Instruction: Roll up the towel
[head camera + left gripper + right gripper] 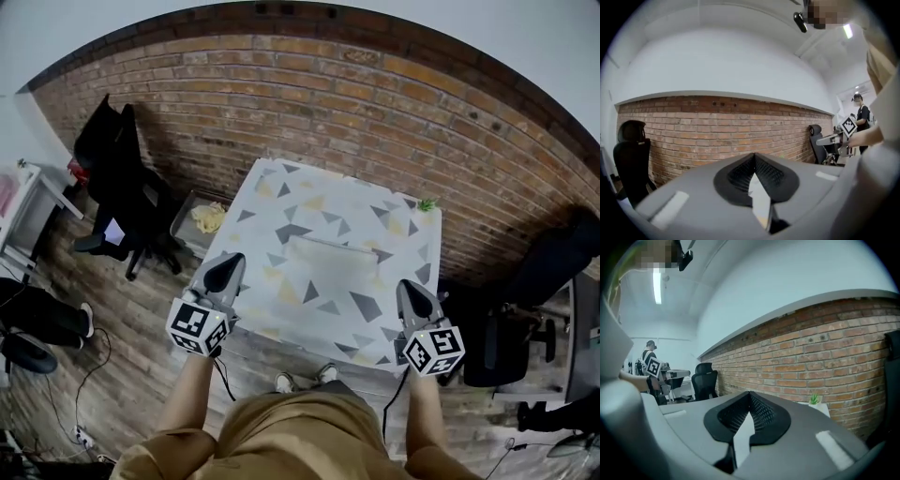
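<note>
The towel (333,255) lies as a pale rectangular bundle in the middle of the table (281,187), which is covered in a triangle-patterned cloth. In the head view my left gripper (225,270) hangs over the table's near left edge, well short of the towel. My right gripper (413,293) is held off the near right corner. Both point level toward the brick wall. The left gripper (754,161) has its jaws closed tip to tip with nothing between them. The right gripper (749,399) is likewise shut and empty. Neither gripper view shows the towel.
A small green plant (427,203) stands on the table's far right corner. A black office chair (122,183) and a low grey tray holding something yellow (208,217) are to the left; another dark chair (553,272) is to the right. A brick wall (375,103) stands behind.
</note>
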Motion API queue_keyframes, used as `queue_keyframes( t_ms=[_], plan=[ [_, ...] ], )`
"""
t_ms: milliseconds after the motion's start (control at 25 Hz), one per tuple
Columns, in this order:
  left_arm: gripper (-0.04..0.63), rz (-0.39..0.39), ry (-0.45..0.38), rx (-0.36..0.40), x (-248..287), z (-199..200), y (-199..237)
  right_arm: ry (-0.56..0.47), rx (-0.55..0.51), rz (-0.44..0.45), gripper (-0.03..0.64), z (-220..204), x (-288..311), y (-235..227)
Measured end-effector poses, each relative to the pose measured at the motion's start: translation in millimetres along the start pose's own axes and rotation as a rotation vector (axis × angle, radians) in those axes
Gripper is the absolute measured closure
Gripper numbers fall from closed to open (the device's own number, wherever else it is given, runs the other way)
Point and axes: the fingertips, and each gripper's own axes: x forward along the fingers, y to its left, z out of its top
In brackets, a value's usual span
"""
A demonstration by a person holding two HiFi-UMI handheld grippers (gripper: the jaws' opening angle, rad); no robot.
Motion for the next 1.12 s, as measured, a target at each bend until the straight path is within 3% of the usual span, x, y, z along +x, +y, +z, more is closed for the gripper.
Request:
queue_keyframes(
  t_ms=[560, 800, 1120],
  plan=[
    [0.535, 0.114, -0.253, 0.135, -74, 143, -19, -0.258, -0.156, -0.096, 0.614, 133, -104, -16],
    [0.535, 0.187, -0.303, 0.175, -104, 164, -23, -0.300, -0.245, -0.146, 0.614, 158, -125, -15],
    [0.535, 0.253, -0.307, 0.164, -133, 166, -22, -0.318, -0.272, -0.189, 0.614, 159, -142, -13]
  ],
)
